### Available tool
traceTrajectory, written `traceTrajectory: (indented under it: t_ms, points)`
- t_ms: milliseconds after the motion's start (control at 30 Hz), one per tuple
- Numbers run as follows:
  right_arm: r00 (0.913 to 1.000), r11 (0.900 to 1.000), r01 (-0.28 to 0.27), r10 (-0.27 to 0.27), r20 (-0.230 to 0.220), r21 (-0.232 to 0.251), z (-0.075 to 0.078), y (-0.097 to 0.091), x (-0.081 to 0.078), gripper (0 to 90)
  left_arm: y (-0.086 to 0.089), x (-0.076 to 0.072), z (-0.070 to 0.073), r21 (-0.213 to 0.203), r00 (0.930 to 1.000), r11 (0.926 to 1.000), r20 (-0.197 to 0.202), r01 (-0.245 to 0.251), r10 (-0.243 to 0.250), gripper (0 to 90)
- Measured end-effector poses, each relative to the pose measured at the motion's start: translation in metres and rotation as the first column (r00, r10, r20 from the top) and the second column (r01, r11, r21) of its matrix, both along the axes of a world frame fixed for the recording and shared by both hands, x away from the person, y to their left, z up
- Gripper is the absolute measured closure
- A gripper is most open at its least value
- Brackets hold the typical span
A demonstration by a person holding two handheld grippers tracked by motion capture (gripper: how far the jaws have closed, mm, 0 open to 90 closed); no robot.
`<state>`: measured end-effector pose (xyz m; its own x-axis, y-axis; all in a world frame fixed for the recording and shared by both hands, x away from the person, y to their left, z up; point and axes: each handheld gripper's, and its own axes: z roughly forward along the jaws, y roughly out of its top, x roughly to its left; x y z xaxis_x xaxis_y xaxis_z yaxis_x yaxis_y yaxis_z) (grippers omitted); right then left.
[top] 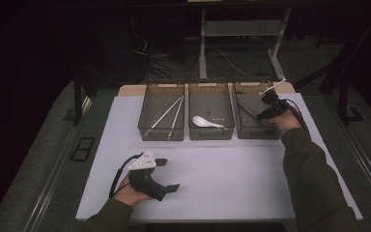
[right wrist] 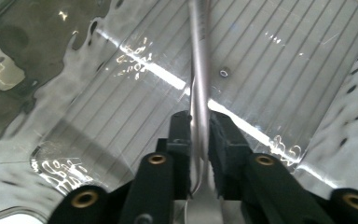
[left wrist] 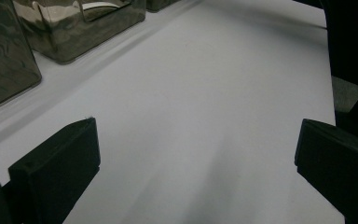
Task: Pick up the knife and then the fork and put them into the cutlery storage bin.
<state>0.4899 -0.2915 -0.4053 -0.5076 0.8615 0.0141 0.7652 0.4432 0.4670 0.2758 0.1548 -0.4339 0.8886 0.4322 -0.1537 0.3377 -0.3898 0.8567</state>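
Three clear dark-tinted bins stand in a row at the back of the white table (top: 222, 179). My right gripper (top: 265, 112) reaches down into the right bin (top: 258, 135). In the right gripper view the right gripper (right wrist: 199, 122) is shut on the thin handle of a silver metal utensil (right wrist: 198, 56), which runs up across the ribbed bin floor. My left gripper (top: 170, 175) lies at the front left of the table. Its jaws stand wide apart, and the left gripper (left wrist: 196, 154) has only bare table between them.
The left bin (top: 161, 137) holds a pair of chopsticks (top: 166, 116), and the middle bin (top: 211, 137) a white spoon (top: 205, 122). Bin walls (left wrist: 81, 32) show at the upper left of the left gripper view. Cables and table legs lie on the dark floor behind.
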Motion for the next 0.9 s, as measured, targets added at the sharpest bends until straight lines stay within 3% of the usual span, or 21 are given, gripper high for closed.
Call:
traceTrajectory:
  t_ms: [267,533,733,900]
  points:
    - [0.9993,0.9983,0.004,-0.006,0.038,0.058,0.011,-0.003,-0.006,61.4,0.0,0.0,0.0,0.0,1.0,1.0,0.001,0.0,0.0,0.0]
    - [0.9939,0.9925,-0.022,0.009,0.11,0.12,0.029,-0.005,-0.022,48.6,0.0,-0.001,0.001,0.006,1.0,1.0,0.002,0.001,-0.001,0.0]
    - [0.9874,0.9818,-0.042,0.012,0.158,0.185,0.039,-0.009,-0.037,42.8,0.0,-0.001,0.001,0.005,1.0,1.0,0.002,-0.002,0.002,0.0]
    - [0.977,0.9751,-0.053,0.007,0.213,0.215,0.043,-0.012,-0.051,38.4,0.0,-0.001,0.0,0.004,1.0,1.0,0.004,-0.004,0.004,0.0]
